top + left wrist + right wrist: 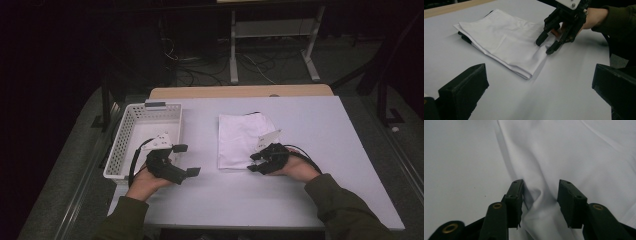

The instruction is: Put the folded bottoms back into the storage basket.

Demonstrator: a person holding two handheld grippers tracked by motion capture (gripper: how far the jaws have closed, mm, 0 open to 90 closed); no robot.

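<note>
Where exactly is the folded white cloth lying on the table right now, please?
In the high view the folded white cloth lies mid-table, right of the white basket, with the right gripper at its near right corner.

Room: dim, dark at left and right edges | Floor (280,62): grey, loose cables (200,70) lying beyond worktop far edge | Furniture: white-legged frame (272,35) behind worktop; worktop (280,200) pale grey, wooden strip (240,91) along far edge
</note>
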